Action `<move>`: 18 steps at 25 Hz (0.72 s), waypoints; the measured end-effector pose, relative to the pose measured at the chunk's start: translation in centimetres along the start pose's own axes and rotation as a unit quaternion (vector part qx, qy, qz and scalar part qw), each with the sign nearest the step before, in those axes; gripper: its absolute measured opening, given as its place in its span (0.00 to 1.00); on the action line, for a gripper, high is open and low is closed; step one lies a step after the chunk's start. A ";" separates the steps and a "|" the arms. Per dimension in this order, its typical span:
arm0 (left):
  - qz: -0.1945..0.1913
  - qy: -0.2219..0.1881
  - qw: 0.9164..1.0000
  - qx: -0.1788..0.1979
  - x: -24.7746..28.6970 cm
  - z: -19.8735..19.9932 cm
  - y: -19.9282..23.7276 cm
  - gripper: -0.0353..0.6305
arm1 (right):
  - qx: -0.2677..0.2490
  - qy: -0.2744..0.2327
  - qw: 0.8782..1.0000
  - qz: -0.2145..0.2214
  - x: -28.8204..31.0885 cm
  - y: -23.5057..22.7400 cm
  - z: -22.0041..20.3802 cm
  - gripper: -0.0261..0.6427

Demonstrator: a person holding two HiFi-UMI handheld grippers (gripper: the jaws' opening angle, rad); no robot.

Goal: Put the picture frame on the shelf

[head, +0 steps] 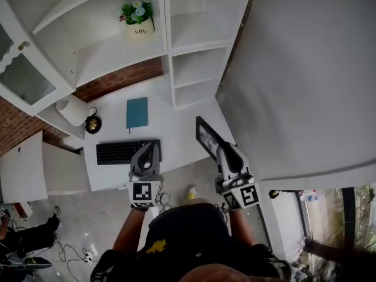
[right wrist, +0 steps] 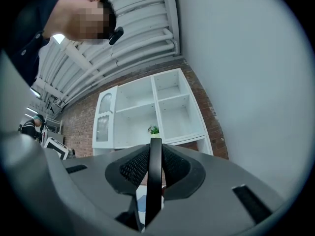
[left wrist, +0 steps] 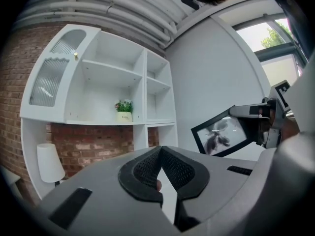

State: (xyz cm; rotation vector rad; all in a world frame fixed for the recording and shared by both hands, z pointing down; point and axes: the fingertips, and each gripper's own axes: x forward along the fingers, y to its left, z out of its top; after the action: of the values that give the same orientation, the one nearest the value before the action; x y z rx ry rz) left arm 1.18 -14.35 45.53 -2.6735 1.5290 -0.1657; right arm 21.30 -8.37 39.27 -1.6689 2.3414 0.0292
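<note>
The black picture frame (head: 207, 136) hangs above the white desk (head: 176, 119), with my right gripper (head: 225, 150) shut on its near end. In the right gripper view the frame (right wrist: 154, 181) stands edge-on between the pads. From the left gripper view the frame (left wrist: 220, 135) shows its dark print, tilted, off to the right. My left gripper (head: 151, 147) hovers over the keyboard (head: 120, 152); its jaws (left wrist: 158, 152) meet at the tips with nothing between them. The white shelf unit (head: 194, 34) stands ahead, beyond the desk.
A potted plant (head: 138, 20) sits in a wide shelf bay. On the desk lie a teal book (head: 137, 112), a white lamp (head: 71, 109) and a small round dark object (head: 93, 124). A grey wall (head: 305, 81) runs along the right. A brick wall backs the shelf.
</note>
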 end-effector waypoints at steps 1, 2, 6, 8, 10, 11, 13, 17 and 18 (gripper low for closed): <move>0.004 0.002 1.000 0.000 0.5 0.0 -0.1 0.08 | 0.003 0.002 1.000 0.004 0.4 -0.7 -0.1 0.14; 0.010 0.004 1.000 0.000 1.0 0.0 -0.1 0.08 | 0.009 -0.001 1.000 0.010 1.0 -1.2 0.1 0.14; 0.037 0.012 0.999 -0.009 2.4 0.0 0.5 0.08 | 0.020 0.004 0.999 0.032 2.6 -2.8 0.4 0.14; 0.052 0.016 0.998 -0.010 3.2 -0.3 1.1 0.08 | 0.025 0.012 0.999 0.047 3.3 -3.4 -0.1 0.14; 0.064 0.019 0.998 -0.012 3.6 -0.6 1.5 0.08 | 0.033 0.022 0.998 0.057 4.0 -3.9 -1.1 0.14; 0.068 0.022 0.997 -0.014 3.5 -0.9 1.6 0.08 | 0.036 0.025 0.997 0.059 4.4 -4.1 -1.5 0.14; 0.068 0.025 0.997 -0.017 3.4 -1.6 2.0 0.08 | 0.035 0.029 0.997 0.068 5.2 -4.0 -2.2 0.14; 0.083 0.012 0.996 -0.026 4.2 -1.8 4.6 0.08 | 0.029 0.038 0.995 0.087 7.1 -3.5 -3.8 0.14; 0.086 0.012 0.996 -0.029 4.3 -1.9 5.2 0.08 | 0.030 0.044 0.995 0.084 7.4 -3.4 -4.4 0.14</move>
State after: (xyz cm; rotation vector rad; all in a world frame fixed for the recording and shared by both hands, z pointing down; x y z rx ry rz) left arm -1.34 -20.63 47.19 -2.5731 1.7885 -0.1479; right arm 21.37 -17.09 42.33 -1.4708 2.5166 -0.0825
